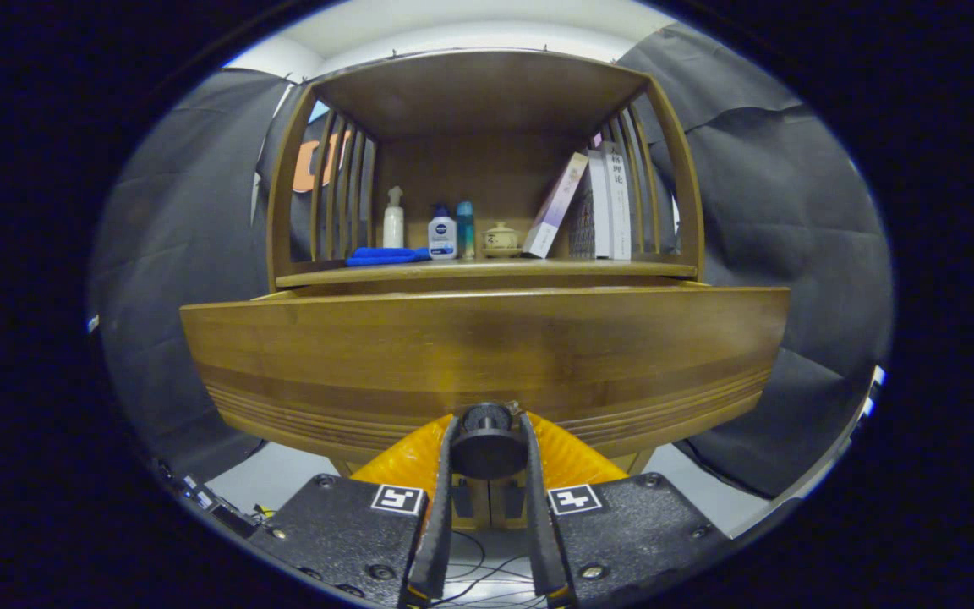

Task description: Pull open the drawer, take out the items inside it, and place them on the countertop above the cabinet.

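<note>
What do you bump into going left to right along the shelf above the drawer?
Blue cloth, white pump bottle, white-and-blue bottle, teal bottle, small lidded pot, leaning book, upright books.

Three bottles, three books

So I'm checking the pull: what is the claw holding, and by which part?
The claw is shut on the drawer, gripping its round knob from both sides.

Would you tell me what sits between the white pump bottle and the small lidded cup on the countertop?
In the gripper view, two bottles stand between the pump bottle and the lidded cup; the gripper grips the drawer knob.
</note>
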A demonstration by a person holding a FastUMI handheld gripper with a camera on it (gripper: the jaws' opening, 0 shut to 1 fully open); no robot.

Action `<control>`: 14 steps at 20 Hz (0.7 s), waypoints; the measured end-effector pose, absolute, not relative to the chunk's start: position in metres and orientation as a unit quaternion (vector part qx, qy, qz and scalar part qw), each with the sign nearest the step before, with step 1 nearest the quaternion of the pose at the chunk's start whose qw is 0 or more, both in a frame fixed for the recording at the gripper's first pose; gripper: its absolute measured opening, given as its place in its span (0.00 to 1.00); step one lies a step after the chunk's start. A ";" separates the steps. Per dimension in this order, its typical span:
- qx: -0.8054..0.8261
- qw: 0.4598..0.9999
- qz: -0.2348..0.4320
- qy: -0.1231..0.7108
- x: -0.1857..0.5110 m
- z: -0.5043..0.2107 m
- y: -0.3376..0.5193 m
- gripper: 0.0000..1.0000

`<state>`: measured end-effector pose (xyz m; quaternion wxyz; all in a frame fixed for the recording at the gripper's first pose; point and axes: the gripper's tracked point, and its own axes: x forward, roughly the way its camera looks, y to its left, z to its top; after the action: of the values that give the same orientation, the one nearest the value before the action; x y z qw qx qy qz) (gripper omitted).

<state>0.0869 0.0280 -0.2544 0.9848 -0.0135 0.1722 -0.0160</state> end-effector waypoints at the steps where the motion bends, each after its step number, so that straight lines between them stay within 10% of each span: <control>1: -0.011 0.985 -0.016 0.172 0.086 -0.255 0.028 0.40; 14: -0.021 0.984 -0.008 0.175 0.085 -0.260 0.028 0.40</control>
<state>0.0849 0.0279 -0.2600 0.9844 -0.0214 0.1746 -0.0076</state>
